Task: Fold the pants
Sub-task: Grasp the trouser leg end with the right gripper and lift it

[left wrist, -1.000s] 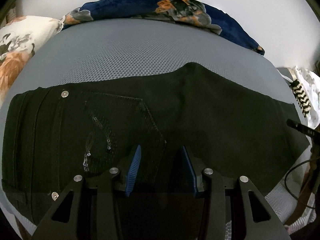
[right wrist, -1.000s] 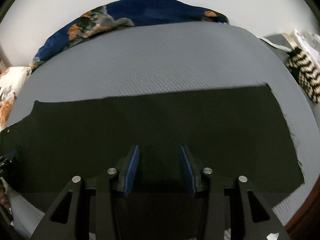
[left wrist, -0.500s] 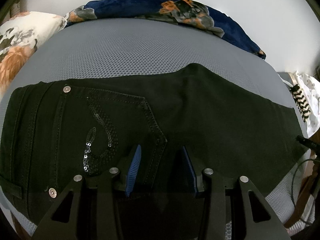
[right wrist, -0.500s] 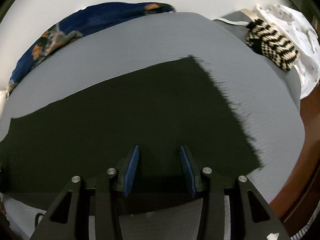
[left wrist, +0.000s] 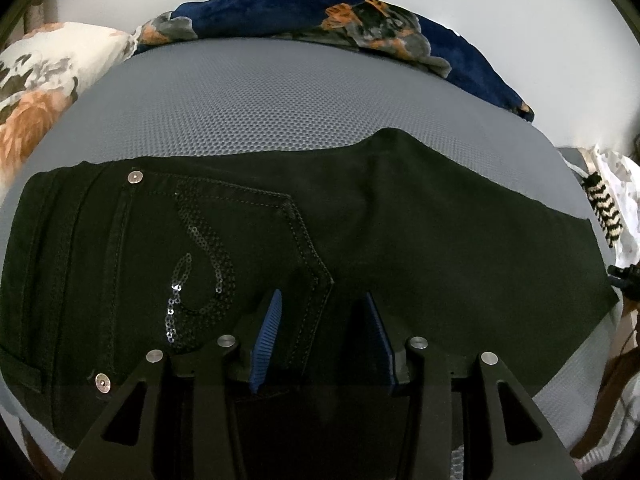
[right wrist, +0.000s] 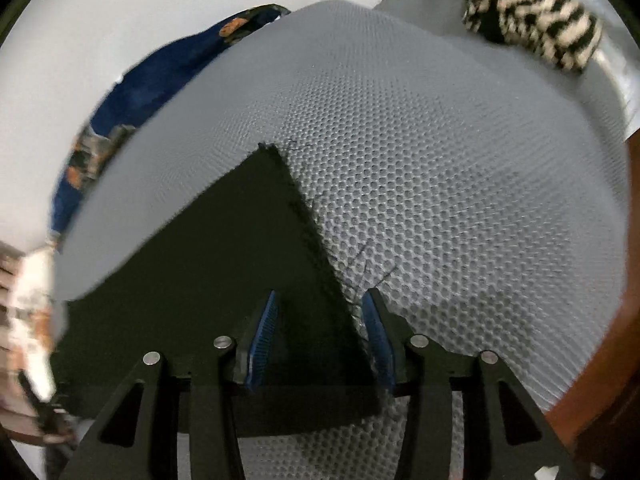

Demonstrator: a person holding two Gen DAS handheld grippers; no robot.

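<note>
- Left gripper [left wrist: 320,320]: jaws parted, gripping nothing, over the back pocket [left wrist: 240,248].
- Right gripper [right wrist: 320,320]: jaws opening, straddling the frayed hem [right wrist: 308,216].
- One pair of black jeans [left wrist: 400,220] flat across the grey mesh mattress [left wrist: 280,112].
- Two rivets [left wrist: 135,177].

Grey honeycomb-mesh mattress [left wrist: 280,112] filling the middle of both views. Along its far edge, against a plain white wall [left wrist: 520,20], a crumpled navy blanket with orange and grey flowers [left wrist: 304,20]. At the far left corner, a cream pillow printed with orange blooms [left wrist: 44,80]. Off the right edge, a fuzzy black-and-cream striped item [right wrist: 532,28] lying on grey cloth [right wrist: 420,4], beside white dotted fabric [left wrist: 624,200]. Brown wooden surface [right wrist: 608,320] bordering the mattress at lower right.
</note>
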